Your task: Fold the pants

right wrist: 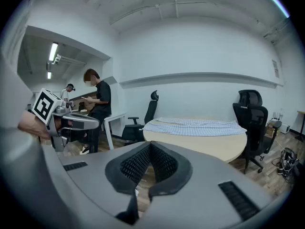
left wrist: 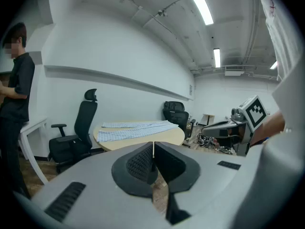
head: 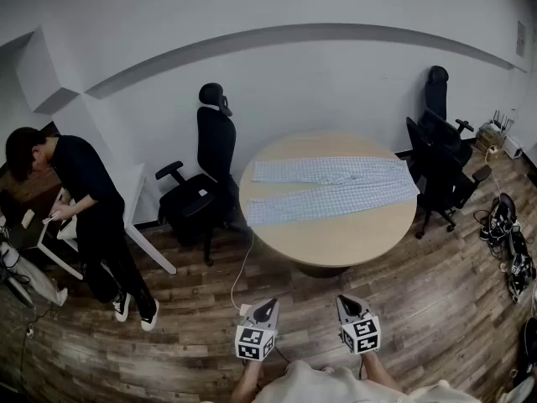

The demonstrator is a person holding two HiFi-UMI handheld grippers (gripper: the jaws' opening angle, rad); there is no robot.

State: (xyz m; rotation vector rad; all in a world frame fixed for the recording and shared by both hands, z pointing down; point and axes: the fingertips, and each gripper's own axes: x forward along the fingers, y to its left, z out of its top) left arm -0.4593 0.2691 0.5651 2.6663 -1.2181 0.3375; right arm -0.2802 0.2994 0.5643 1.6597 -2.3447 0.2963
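Jaws of the left gripper [left wrist: 153, 162] are pressed together with nothing between them. Those of the right gripper [right wrist: 149, 157] are closed and empty too. In the head view both grippers are held low, close to the person's body at 6 o'clock. They sit side by side without touching, tipped slightly downward and aimed toward 12 o'clock.

The round table [head: 336, 243] stands well apart from them in that direction. The pants [head: 333, 190], pale and checked, lie spread flat on the table's far half, with the legs toward 9 o'clock and the waist toward 3 o'clock.

A black office chair [head: 211, 170] stands at the table's 9 o'clock side and another chair [head: 440, 154] at its 3 o'clock side. A person in black [head: 88, 204] bends over a white desk [head: 141, 217] at the head view's 9 o'clock.

Only the head view shows the white cable [head: 240, 282] on the wooden floor [head: 419, 309]. Only the left gripper view shows the ceiling lights [left wrist: 202, 6]. Each gripper view catches the other gripper's marker cube at its edge.
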